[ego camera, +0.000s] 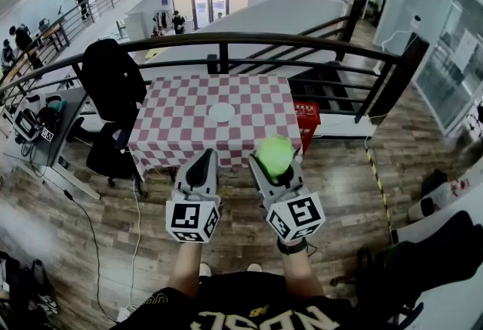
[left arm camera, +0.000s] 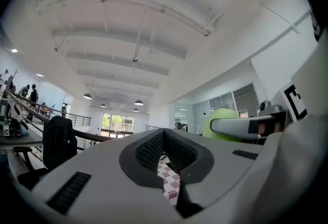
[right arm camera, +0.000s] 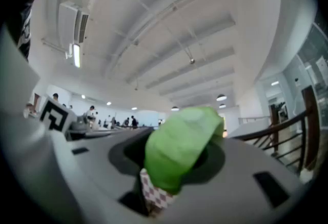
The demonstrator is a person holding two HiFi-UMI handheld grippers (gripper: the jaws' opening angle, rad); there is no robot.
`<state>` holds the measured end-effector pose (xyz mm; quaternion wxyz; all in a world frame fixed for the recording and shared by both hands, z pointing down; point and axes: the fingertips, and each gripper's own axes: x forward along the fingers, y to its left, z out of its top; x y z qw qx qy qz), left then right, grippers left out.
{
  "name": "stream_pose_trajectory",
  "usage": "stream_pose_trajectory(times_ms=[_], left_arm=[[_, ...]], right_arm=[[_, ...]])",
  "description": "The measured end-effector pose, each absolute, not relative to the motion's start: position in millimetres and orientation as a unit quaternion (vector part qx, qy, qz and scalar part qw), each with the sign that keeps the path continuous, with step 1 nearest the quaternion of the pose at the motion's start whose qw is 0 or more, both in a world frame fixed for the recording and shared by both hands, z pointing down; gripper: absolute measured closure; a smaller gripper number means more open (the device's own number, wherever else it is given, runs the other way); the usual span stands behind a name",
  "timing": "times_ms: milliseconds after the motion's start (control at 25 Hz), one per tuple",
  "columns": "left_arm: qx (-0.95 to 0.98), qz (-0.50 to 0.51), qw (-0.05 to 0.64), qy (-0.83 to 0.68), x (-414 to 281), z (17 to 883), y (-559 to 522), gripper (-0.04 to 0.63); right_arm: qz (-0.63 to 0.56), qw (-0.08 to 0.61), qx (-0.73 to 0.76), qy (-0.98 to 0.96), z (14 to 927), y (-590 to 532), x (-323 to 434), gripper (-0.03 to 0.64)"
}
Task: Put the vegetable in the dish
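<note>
- Right gripper point(ego camera: 274, 164), lower centre: fingers point(right arm camera: 266, 166) clamped on green vegetable point(ego camera: 275, 153).
- Left gripper point(ego camera: 202, 158): fingers together, empty.
- White dish point(ego camera: 221, 112): mid-frame, on checkered surface point(ego camera: 173, 132).
- Step, as judged: carry; next, reach over dish, then release.

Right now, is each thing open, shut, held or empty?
Left gripper: shut, holding nothing.
Right gripper: shut on the vegetable.
Vegetable: held in the air, not in the dish.
Dish: looks empty, lying flat on the table.
Table: covered by a checked cloth.
</note>
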<state>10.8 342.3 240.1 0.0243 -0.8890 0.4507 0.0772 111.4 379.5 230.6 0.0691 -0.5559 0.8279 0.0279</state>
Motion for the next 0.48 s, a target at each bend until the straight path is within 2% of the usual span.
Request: stream_pose_trajectory(times_ms=[200,480], left_arm=[[-0.886,0.07,0.001,0.458,36,252,351,0.577],[-0.89,0.034,0.016,0.455,60,269,363,0.577]], right_arm=[[0.025,0.075,-0.547,0.833,235,391,133,0.449],[0.0,0.096,-0.542,0.835,251,385,155,0.449]])
